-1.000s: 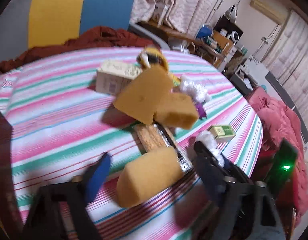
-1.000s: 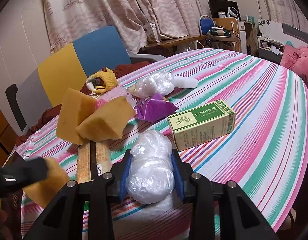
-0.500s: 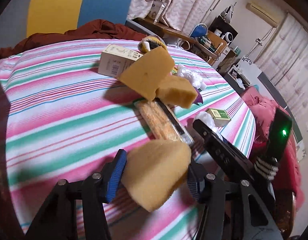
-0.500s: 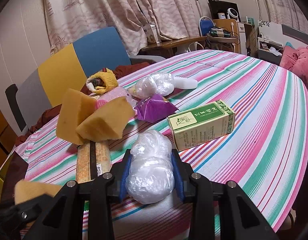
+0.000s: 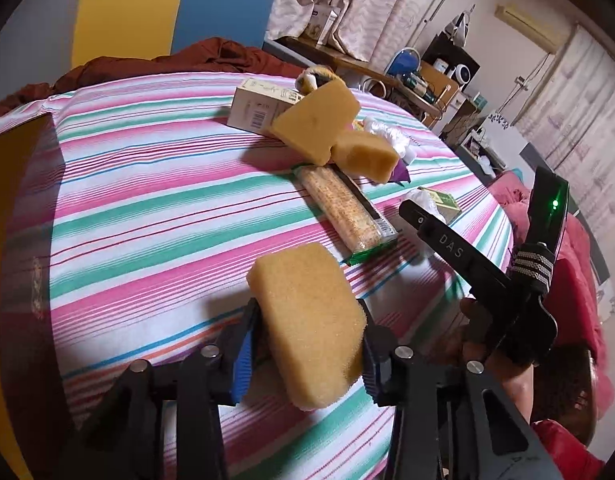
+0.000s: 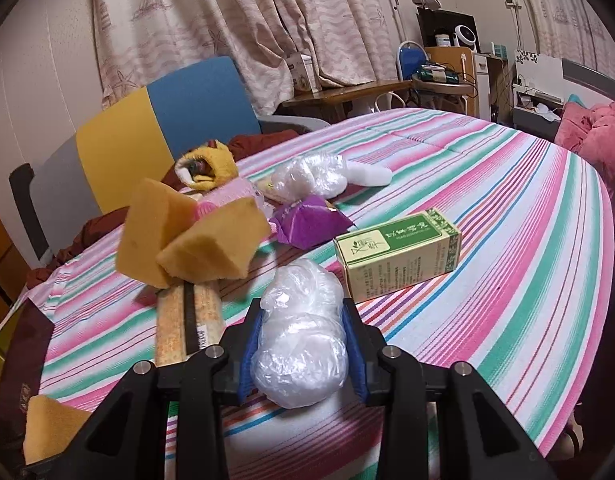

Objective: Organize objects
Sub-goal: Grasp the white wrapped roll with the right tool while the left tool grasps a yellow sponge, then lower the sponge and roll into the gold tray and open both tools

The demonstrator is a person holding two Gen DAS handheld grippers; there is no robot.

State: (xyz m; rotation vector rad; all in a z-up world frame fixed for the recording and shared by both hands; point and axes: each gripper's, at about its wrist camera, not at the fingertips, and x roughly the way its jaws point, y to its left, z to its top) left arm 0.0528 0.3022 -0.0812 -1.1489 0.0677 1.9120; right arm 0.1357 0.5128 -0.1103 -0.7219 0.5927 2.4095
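Warm, dim indoor light falls from above, casting soft shadows beneath the sponges (image 5: 319, 126) on the striped tablecloth (image 5: 147, 200) (sharp there), while fisheye edges curve and darken.

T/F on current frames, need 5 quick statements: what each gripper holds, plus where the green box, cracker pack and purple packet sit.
1. The left gripper is shut on a yellow sponge. True.
2. The right gripper is open with nothing in it. False: it is shut on a clear plastic bag bundle.
3. The green box lies on its side on the striped tablecloth. True.
4. The cracker pack stands upright. False: it lies flat, one end under the two stacked sponges.
5. The purple packet sits on top of the green box. False: it lies on the cloth behind it, apart.
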